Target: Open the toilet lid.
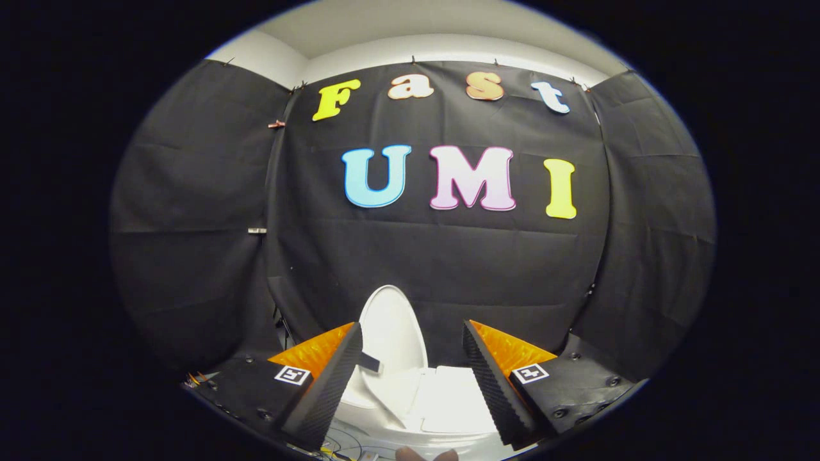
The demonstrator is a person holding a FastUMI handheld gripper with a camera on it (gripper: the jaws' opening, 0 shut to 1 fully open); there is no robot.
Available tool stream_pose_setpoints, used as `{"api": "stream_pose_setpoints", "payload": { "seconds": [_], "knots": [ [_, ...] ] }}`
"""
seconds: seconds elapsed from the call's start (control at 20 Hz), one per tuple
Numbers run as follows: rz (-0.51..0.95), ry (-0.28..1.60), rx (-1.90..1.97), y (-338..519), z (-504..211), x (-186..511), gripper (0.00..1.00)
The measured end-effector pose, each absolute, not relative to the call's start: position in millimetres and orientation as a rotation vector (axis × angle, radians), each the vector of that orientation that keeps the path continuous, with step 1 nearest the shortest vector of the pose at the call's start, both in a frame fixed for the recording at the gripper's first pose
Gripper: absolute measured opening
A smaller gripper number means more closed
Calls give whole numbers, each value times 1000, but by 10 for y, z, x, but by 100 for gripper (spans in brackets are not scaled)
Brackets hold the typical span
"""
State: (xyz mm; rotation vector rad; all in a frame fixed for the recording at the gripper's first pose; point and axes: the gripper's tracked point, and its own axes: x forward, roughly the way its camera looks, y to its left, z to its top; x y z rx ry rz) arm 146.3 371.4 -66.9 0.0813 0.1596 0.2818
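Both fingers of gripper spread wide, holding nothing; toilet lid stands raised between them, long axis vertical, leaning toward cloth wall

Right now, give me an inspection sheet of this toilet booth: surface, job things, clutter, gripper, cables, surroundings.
Surface: white top of the toilet, beyond the fingers.
Job's things: toilet lid raised upright, seen between the fingers.
Clutter: a small dark tab on the lid's edge beside the left finger.
Gripper: gripper open, fingers spread apart, pressing on nothing.
Cables: thin cables below the fingers.
Surroundings: black cloth wall behind the toilet, pale wall above it.
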Motion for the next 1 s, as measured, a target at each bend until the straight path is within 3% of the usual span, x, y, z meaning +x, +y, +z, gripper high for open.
{"api": "stream_pose_setpoints", "payload": {
  "seconds": [1.0],
  "knots": [
    [203, 74, 109, 1692, 52, 686, 98]
  ]
}}
